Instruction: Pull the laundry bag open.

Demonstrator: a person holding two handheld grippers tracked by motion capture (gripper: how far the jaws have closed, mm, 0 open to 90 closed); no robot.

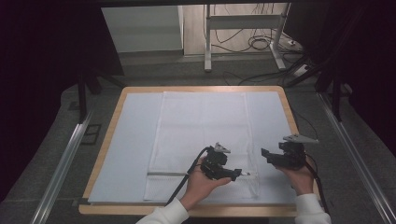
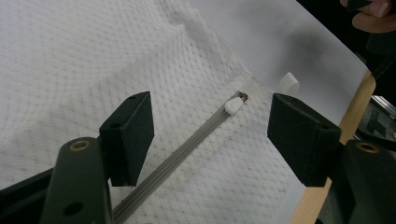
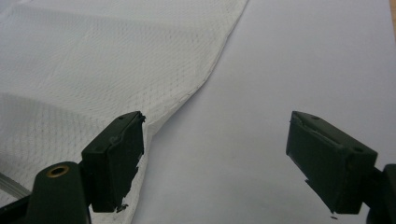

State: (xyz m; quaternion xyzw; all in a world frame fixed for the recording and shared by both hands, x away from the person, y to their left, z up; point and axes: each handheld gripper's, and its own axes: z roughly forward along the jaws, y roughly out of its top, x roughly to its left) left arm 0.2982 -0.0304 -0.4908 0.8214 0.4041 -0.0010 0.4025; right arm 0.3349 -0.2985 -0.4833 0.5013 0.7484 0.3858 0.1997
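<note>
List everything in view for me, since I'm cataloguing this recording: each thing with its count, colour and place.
mesh bag: one, white, flat on the middle of the sheet
zipper: one, grey, along the bag's near end
zipper pull: one, white, at the zipper's end, between the left gripper's open jaws, untouched
sheet: one, pale blue-white, covering the table
table: one, light wooden rim around the sheet
metal stand: one, white, on the floor beyond the table
cables: several, black, on the floor by the stand
left gripper: one, black, open, over the zipper
right gripper: one, black, open, beside the bag's right edge
</note>
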